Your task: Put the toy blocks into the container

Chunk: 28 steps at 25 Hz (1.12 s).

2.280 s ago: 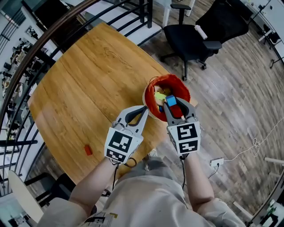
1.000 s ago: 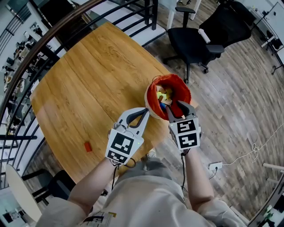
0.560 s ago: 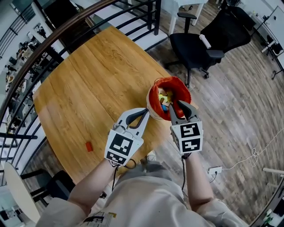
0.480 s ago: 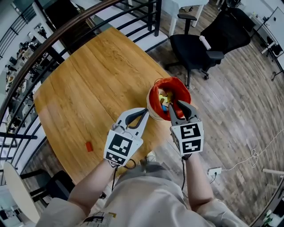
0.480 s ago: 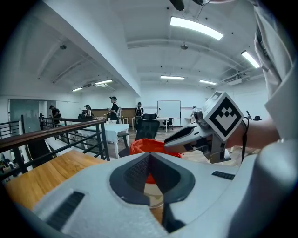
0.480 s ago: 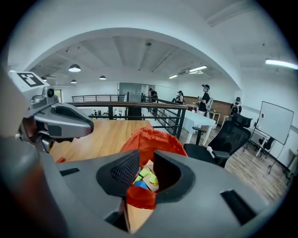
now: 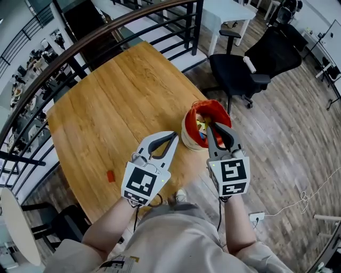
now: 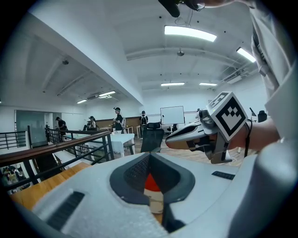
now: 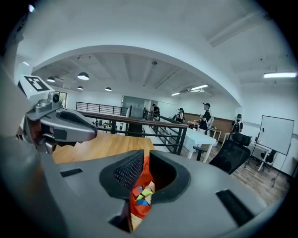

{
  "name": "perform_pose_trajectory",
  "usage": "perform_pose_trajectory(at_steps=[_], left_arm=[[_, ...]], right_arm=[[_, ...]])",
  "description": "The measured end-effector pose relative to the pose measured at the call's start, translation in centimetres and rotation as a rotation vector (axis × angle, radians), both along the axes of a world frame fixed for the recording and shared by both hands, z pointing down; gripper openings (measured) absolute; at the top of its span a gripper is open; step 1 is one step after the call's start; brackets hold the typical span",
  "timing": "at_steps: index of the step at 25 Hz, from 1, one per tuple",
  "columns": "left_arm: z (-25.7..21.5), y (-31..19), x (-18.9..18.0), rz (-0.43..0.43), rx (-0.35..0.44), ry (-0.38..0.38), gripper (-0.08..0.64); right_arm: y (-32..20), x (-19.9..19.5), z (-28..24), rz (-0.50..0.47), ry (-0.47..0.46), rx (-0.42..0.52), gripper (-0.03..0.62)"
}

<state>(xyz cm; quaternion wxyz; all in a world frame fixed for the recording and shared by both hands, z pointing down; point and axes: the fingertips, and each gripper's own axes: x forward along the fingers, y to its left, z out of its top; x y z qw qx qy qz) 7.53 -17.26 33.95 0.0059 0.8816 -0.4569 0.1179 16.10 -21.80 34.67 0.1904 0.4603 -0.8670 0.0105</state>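
Note:
A red container (image 7: pixel 198 106) stands near the wooden table's (image 7: pixel 117 96) right edge, with several coloured toy blocks (image 7: pixel 201 126) inside. My right gripper (image 7: pixel 218 128) hovers at its near rim. Its jaws are closing to a narrow slit and hold nothing. Through that slit, the right gripper view (image 9: pixel 143 158) shows the blocks (image 9: pixel 142 193) in the container (image 9: pixel 138 207). My left gripper (image 7: pixel 171 136) hangs just left of the container, shut and empty. In the left gripper view (image 8: pixel 149 158), the container (image 8: pixel 151 182) shows through the jaw hollow. One small red block (image 7: pixel 111 176) lies alone at the table's near left.
A black office chair (image 7: pixel 256 69) stands on the plank floor beyond the container. A dark curved railing (image 7: pixel 106 37) runs along the table's far side. A white table (image 7: pixel 229 10) is at the top. The table edge runs close under both grippers.
The blue block held over the container 2.3 s ago has left the right jaws. Those jaws have narrowed from wide open, and the right gripper has drawn back slightly. The left gripper has barely moved.

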Motion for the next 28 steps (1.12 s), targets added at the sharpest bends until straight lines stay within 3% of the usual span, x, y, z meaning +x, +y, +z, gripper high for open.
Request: perform_pose_trajectory(at_steps=[8, 16, 28], left_arm=[[-6.1, 3.7, -2.2, -0.062, 0.074, 0.059, 0.012], [-10.5, 8.7, -5.5, -0.134, 0.159, 0.086, 0.012], [-11.4, 13.9, -11.7, -0.331, 0.201, 0.076, 0.012]], right_arm=[[4.4, -2.2, -7.0, -0.099, -0.106, 0.118, 0.037], [10.8, -5.9, -12.8, -0.260, -0.171, 0.236, 0.026], [15.9, -10.8, -13.9, -0.463, -0.256, 0.238, 0.021]])
